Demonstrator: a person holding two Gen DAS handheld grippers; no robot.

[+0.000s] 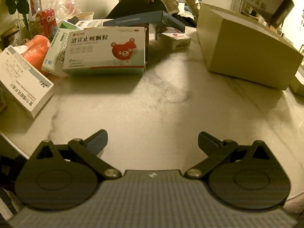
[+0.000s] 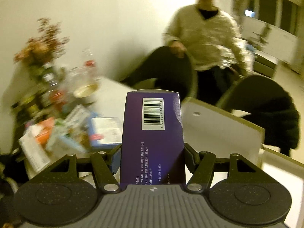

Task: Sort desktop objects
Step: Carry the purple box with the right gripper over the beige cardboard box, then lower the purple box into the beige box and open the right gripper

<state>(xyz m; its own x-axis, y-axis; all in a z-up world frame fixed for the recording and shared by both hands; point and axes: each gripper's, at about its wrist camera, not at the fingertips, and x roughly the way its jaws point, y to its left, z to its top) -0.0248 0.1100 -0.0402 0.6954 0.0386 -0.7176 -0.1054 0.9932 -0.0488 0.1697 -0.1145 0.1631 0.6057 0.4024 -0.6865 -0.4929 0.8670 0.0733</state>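
R claw (image 2: 152, 157) clamped on purple box (image 2: 152, 133), carried in air above cardboard carton (image 2: 224, 125), prob. for drop-in. L claw (image 1: 153, 142) released, idle over surface (image 1: 152, 104), near side of carton.

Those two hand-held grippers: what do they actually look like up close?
The left gripper and right gripper look alike: a grey ribbed body with a small white mark, two round black discs beside it, and black link bars with silver pivot pins. The left one has dark block fingers. No cables or sleeves show.
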